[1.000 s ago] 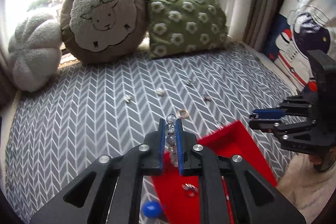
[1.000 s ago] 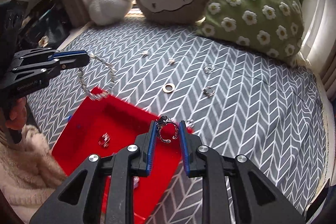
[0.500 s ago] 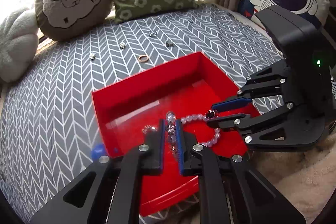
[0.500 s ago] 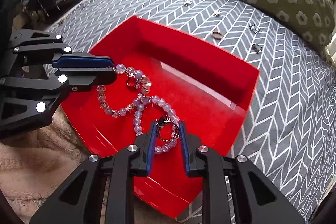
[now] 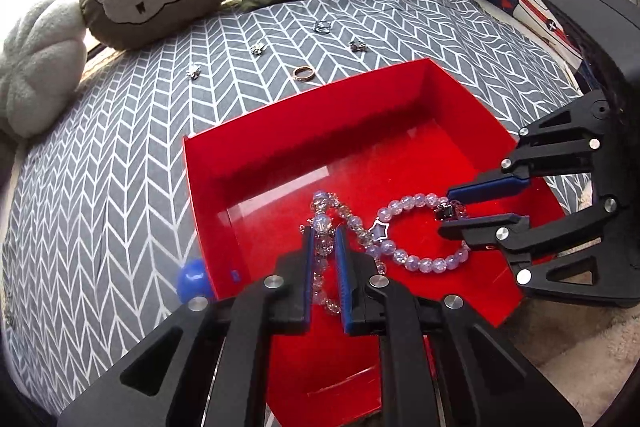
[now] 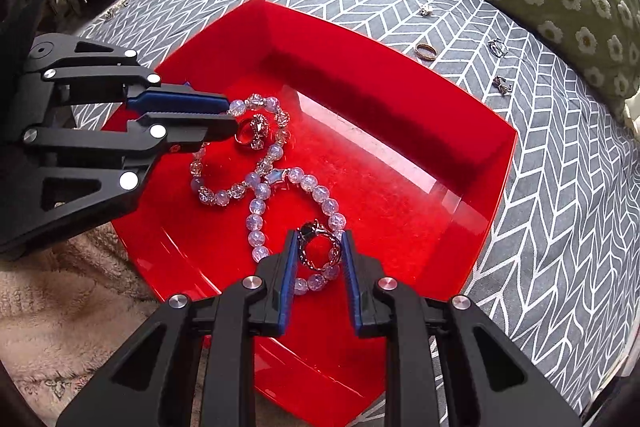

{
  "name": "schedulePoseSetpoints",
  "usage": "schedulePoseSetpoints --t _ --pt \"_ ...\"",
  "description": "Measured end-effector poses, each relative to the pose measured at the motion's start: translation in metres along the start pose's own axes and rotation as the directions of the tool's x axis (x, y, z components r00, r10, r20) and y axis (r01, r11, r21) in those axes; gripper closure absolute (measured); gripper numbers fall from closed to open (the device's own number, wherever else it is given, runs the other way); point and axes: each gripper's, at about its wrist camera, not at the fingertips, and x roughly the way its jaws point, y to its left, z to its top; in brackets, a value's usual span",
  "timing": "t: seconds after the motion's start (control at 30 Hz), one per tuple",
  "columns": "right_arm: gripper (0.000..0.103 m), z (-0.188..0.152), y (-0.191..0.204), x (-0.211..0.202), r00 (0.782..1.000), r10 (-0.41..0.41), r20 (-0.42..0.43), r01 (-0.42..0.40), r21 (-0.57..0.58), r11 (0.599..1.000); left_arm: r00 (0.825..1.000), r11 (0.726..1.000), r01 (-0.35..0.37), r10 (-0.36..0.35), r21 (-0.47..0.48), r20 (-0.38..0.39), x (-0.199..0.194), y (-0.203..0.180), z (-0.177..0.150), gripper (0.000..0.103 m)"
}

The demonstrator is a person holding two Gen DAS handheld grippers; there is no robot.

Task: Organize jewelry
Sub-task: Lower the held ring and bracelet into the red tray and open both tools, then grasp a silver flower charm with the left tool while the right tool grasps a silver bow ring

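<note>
We clench our left tongs [image 5: 323, 239] on a beaded bracelet [image 6: 256, 183] and our right tongs [image 6: 319, 255] on a dark ring [image 6: 319, 245], both low inside the red tray [image 6: 400, 99]. Best release gently, close to the tray floor. Beyond, a gold ring [image 5: 304, 72] and small pieces lie on the grey herringbone bed [image 5: 100, 167], cushions at its far edge.

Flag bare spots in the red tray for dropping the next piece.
Free: red tray floor along the far wall and toward the right corner. Crowded: near-left half, where the bead bracelet sprawls, with the left tongs and right tongs both low over it.
</note>
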Motion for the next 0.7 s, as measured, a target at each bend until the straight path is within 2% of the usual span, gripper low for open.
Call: schedulePoseSetpoints --t 0.23,0.3,0.37,0.47,0.7 --pt "0.08 -0.001 0.001 0.002 1.0 -0.014 -0.009 0.014 -0.003 1.0 1.0 1.0 -0.007 0.007 -0.01 0.004 -0.003 0.003 0.0 0.091" --pt "0.074 -0.001 0.002 0.002 1.0 -0.006 -0.01 0.006 -0.009 1.0 1.0 1.0 -0.005 0.005 -0.003 0.009 -0.005 0.002 0.0 0.082" --pt "0.063 -0.002 0.005 0.0 1.0 -0.012 -0.003 0.012 -0.019 1.0 1.0 1.0 -0.007 0.007 0.007 0.021 -0.008 0.0 -0.001 0.066" --pt "0.063 -0.002 0.009 -0.004 0.999 -0.032 0.014 0.032 -0.02 0.999 0.999 1.0 -0.02 0.019 0.017 0.045 -0.014 -0.001 -0.002 0.062" --pt "0.063 -0.003 0.002 -0.023 0.998 -0.019 0.063 0.018 0.008 1.0 0.997 1.0 -0.026 0.026 0.005 0.077 -0.023 0.002 -0.002 0.06"
